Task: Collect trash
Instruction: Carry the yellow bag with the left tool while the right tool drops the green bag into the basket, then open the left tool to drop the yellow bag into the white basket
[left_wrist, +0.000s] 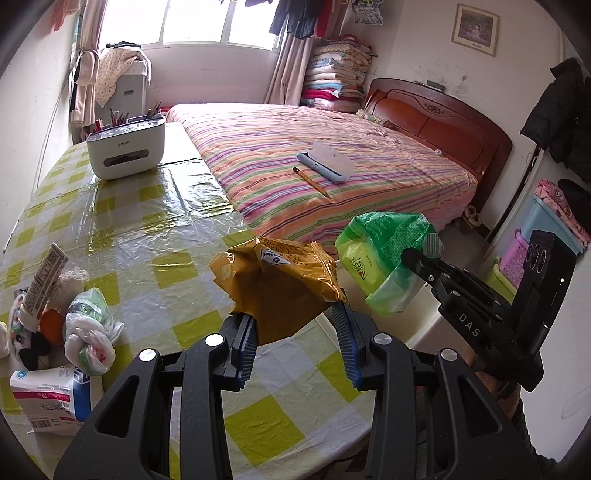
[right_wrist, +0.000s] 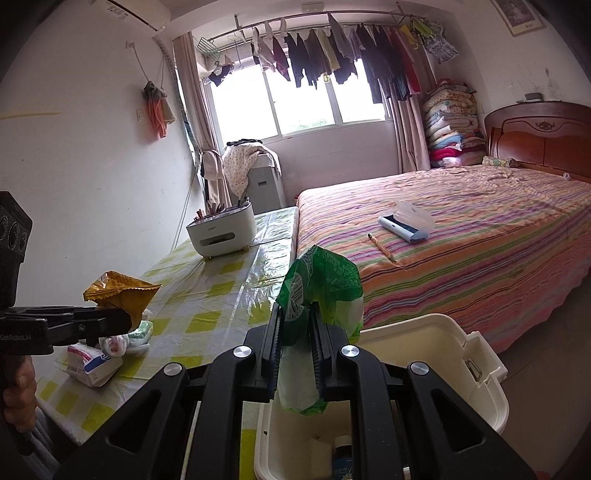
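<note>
My left gripper (left_wrist: 295, 314) is shut on a crumpled yellow-brown snack wrapper (left_wrist: 280, 280) and holds it above the checkered table (left_wrist: 147, 236); the wrapper also shows in the right wrist view (right_wrist: 118, 291). My right gripper (right_wrist: 295, 317) is shut on a green plastic bag (right_wrist: 317, 288) and holds it over a cream plastic bin (right_wrist: 436, 350) beside the table. The green bag also shows in the left wrist view (left_wrist: 384, 254). More trash lies at the table's left: a knotted white bag (left_wrist: 88, 343) and a tissue pack (left_wrist: 51, 402).
A white desk organiser with pens (left_wrist: 127, 146) stands at the table's far end. A striped bed (left_wrist: 332, 162) lies to the right with a blue case (left_wrist: 325, 162) and a pencil (left_wrist: 312, 181) on it. The bin holds a small bottle (right_wrist: 341, 454).
</note>
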